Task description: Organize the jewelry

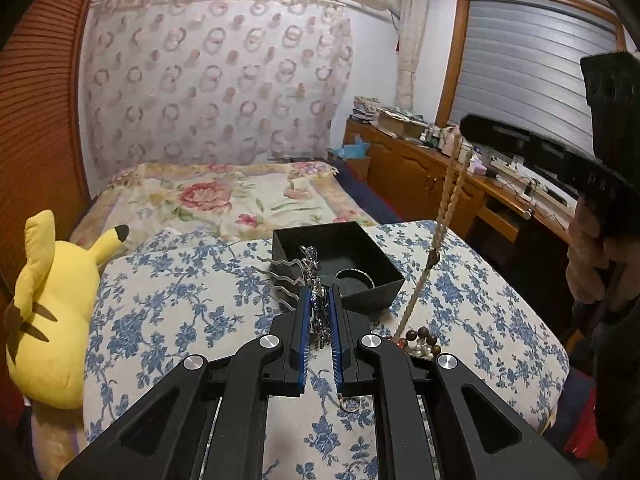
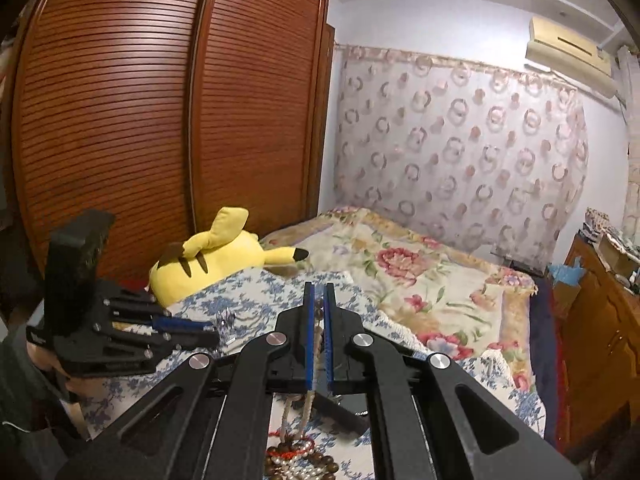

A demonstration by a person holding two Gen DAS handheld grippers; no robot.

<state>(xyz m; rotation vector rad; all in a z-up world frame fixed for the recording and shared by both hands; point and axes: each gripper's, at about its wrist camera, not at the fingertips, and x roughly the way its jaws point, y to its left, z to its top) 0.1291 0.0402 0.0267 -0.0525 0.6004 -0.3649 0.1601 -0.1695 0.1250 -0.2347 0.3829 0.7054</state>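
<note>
Both tools, left tool (image 1: pixel 320 292) and right tool (image 2: pixel 319 288), are black with blue-lined fingers and silver pivot screws.

Bead cluster (image 2: pixel 300 460) cut by bottom edge; desk clutter (image 1: pixel 420 128) too small to ID.

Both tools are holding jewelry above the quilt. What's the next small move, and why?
Probably carry the left tool forward over the black box before releasing. It is shut on a silver hair comb just short of the box, while the right tool's bead strand hangs clear beside it.
</note>
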